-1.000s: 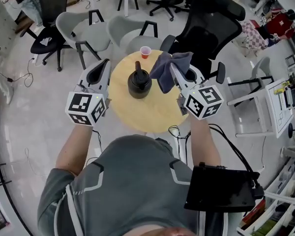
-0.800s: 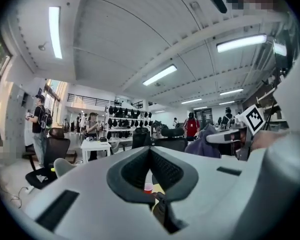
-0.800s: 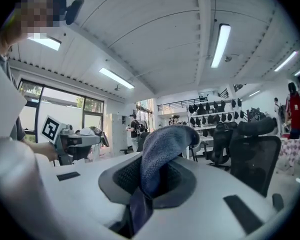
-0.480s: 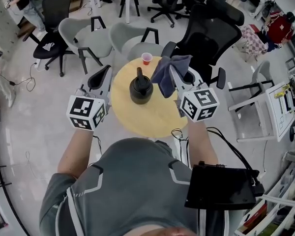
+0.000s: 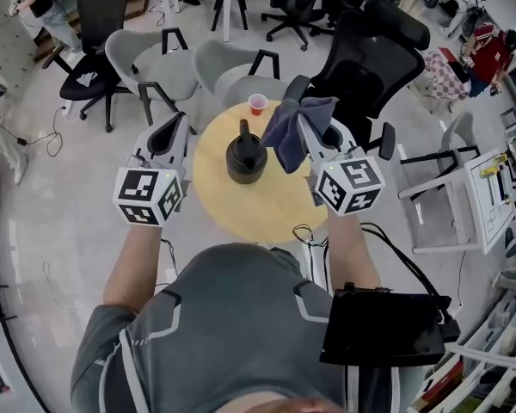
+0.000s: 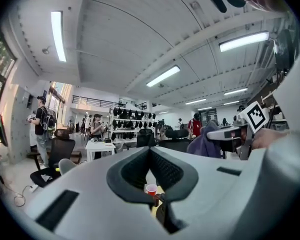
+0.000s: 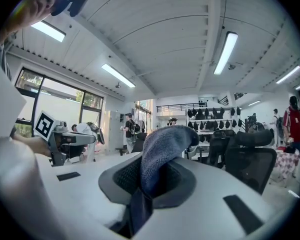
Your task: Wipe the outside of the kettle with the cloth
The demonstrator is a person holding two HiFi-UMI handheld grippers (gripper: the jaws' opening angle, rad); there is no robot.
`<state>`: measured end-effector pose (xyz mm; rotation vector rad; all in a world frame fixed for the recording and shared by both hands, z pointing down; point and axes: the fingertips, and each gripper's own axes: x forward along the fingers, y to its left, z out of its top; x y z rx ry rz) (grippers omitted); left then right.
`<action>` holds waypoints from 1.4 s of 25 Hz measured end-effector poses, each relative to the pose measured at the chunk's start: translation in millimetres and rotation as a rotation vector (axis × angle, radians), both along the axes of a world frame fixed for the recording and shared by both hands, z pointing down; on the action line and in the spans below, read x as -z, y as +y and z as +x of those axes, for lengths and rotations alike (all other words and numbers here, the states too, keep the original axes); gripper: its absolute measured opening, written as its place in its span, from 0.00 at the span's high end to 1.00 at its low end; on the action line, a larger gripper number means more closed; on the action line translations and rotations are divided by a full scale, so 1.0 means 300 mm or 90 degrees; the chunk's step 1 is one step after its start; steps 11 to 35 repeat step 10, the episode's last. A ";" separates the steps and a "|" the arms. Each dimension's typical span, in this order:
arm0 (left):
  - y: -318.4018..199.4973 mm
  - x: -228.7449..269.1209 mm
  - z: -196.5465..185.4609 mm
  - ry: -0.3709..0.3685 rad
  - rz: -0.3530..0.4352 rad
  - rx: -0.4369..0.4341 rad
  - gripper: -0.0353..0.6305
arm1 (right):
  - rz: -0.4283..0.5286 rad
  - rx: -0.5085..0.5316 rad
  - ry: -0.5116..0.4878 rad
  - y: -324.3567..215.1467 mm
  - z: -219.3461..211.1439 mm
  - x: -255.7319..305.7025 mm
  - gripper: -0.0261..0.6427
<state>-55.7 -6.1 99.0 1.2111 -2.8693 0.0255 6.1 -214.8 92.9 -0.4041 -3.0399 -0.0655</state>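
A black kettle [image 5: 245, 155] stands upright on the round wooden table [image 5: 267, 200], a little left of its middle. My right gripper [image 5: 303, 120] hovers just right of the kettle, shut on a blue-grey cloth [image 5: 291, 126] that bunches and hangs off its tips. The right gripper view shows the cloth [image 7: 162, 146] pinched between the jaws of the right gripper [image 7: 157, 159]. Off the table's left edge, apart from the kettle, my left gripper [image 5: 177, 123] has its jaws closed with nothing in them. In its own view the left gripper [image 6: 150, 151] has its tips meeting.
A small red cup [image 5: 258, 103] sits at the table's far edge behind the kettle. Grey chairs [image 5: 155, 54] and a black office chair [image 5: 370, 54] ring the far side. A white rack [image 5: 460, 192] stands to the right, with cables on the floor.
Almost nothing: the left gripper has drifted slightly left, away from the table. The right gripper still holds the cloth beside the kettle.
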 end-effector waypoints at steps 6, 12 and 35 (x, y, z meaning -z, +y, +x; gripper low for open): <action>0.012 -0.005 -0.004 0.007 0.004 0.013 0.94 | 0.000 0.001 -0.002 -0.007 -0.004 -0.005 0.88; 0.011 -0.007 0.014 0.005 0.005 0.017 0.94 | -0.003 0.000 -0.004 -0.011 0.008 -0.003 0.88; 0.011 -0.007 0.014 0.005 0.005 0.017 0.94 | -0.003 0.000 -0.004 -0.011 0.008 -0.003 0.88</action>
